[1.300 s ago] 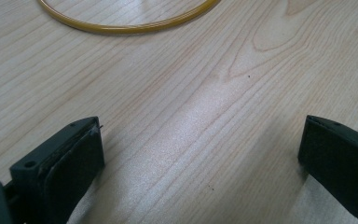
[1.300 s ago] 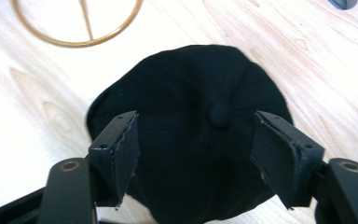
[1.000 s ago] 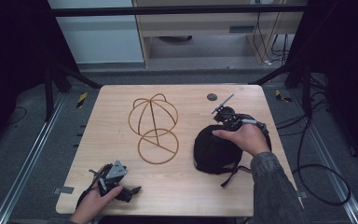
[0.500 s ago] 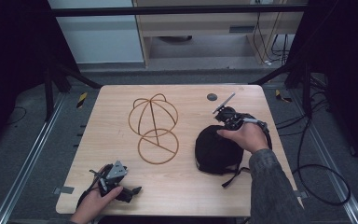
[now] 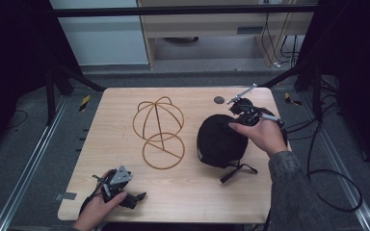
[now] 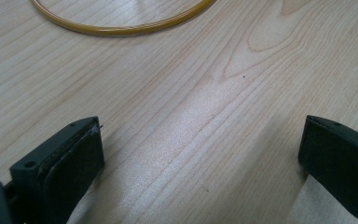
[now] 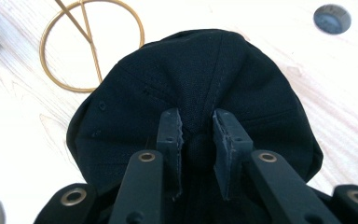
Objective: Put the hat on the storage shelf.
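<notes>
The black cap lies on the wooden table, just to the right of the gold wire stand, with its strap trailing toward the near edge. The right gripper has its jaws pinched together on the small button at the top of the cap's crown, with fabric bunched between the pads, so the step in hand is, as I judge it, the lifting of the cap by its crown. The next move should bring the cap up and over to the left, above the dome of the stand, and then lower it so the crown sits on the wires; the grip is small, so the cap may swing or slip. The left gripper rests low near the front edge, on the near left side of the stand, its jaws standing wide apart over bare wood and holding nothing. A small dark disc lies beyond the cap.
</notes>
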A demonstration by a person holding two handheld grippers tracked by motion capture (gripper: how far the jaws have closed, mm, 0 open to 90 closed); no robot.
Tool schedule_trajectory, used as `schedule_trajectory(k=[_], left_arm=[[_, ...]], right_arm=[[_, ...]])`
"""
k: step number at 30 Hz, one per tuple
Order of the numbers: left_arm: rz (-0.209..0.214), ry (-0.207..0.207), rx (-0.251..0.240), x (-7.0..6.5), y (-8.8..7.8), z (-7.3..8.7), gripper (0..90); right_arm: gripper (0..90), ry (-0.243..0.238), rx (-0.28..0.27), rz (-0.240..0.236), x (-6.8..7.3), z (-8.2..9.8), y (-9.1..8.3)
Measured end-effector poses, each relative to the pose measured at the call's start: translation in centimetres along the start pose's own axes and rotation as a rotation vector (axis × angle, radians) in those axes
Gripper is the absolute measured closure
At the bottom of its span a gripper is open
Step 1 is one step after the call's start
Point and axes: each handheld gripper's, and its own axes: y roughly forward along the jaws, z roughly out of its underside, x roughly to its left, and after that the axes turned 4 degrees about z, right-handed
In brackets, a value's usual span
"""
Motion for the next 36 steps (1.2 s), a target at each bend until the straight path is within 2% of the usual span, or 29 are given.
schedule_trajectory(k=[6,8,13,16,21,25,31,36], left_arm=[[0.007,0.008,-0.001,0.2,0.3,-0.3,0.0],[0.008,0.009,0.002,0.3,0.3,-0.3,0.0],[0.009,0.011,0.002,0.3,0.3,-0.4,0.0],[0.009,0.011,0.002,0.3,0.3,-0.4,0.0],[0.009,0.011,0.002,0.3,0.3,-0.4,0.0],[0.009,0.01,0.002,0.3,0.3,-0.4,0.0],[0.009,0.01,0.001,0.3,0.3,-0.4,0.0],[0.01,0.012,0.002,0.3,0.3,-0.4,0.0]], right_arm=[[74.1,-0.017,-0.047,-0.029,0.3,-0.8,-1.4],[74.1,-0.023,-0.043,-0.023,0.4,-1.1,-1.7],[74.1,-0.033,-0.074,-0.016,0.7,-2.0,-3.1],[74.1,-0.019,-0.089,-0.015,0.3,-2.7,-3.6],[74.1,-0.024,-0.099,-0.004,-0.1,-3.6,-4.3],[74.1,-0.002,-0.116,-0.001,-0.8,-4.1,-5.1],[74.1,0.001,-0.118,0.02,-1.4,-4.8,-7.0],[74.1,0.019,-0.14,0.048,-2.2,-5.2,-9.1]])
